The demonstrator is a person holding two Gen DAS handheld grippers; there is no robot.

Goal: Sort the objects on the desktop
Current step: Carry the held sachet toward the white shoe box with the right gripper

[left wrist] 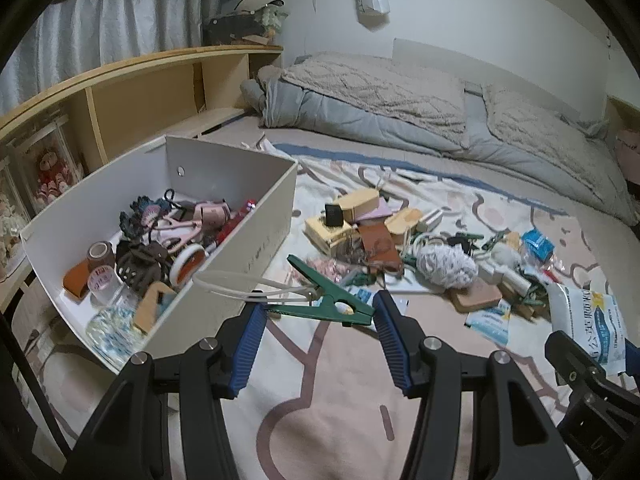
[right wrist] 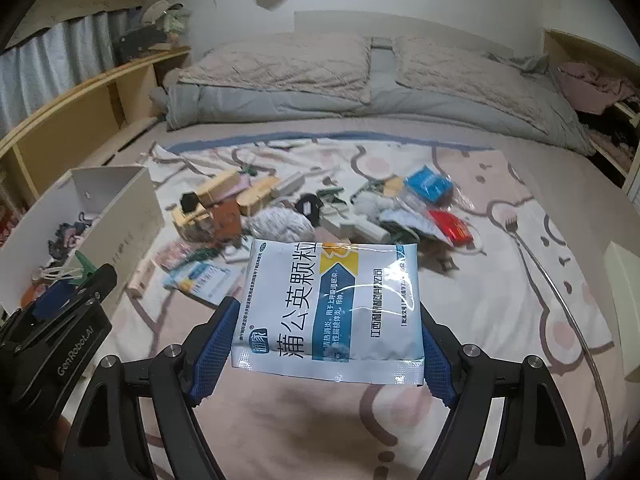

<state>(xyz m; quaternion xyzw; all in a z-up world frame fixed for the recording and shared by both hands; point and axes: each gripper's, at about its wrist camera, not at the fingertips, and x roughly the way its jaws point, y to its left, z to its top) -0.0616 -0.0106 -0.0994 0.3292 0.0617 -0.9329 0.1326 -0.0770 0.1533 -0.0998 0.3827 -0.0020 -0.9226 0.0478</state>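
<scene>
My left gripper (left wrist: 320,305) is shut on a green clothes clip (left wrist: 332,306) with a white loop tied to it, held above the blanket beside the white box (left wrist: 256,240). That box holds hair ties, tape rolls and other small items. My right gripper (right wrist: 326,310) is shut on a white and blue medicine sachet (right wrist: 332,312), gripped across its width and lifted off the bed. The left wrist view catches the same sachet (left wrist: 584,316) at the right edge. In the right wrist view the left gripper (right wrist: 72,280) with the green clip (right wrist: 86,266) is beside the white box (right wrist: 120,208).
A heap of mixed items (left wrist: 400,240) lies on the patterned blanket: wooden blocks, a grey yarn ball (left wrist: 446,266), packets, more clips. A folded quilt (left wrist: 380,112) lies behind, a wooden shelf (left wrist: 132,96) runs along the left, and a second pale box's edge (right wrist: 624,280) is at the right.
</scene>
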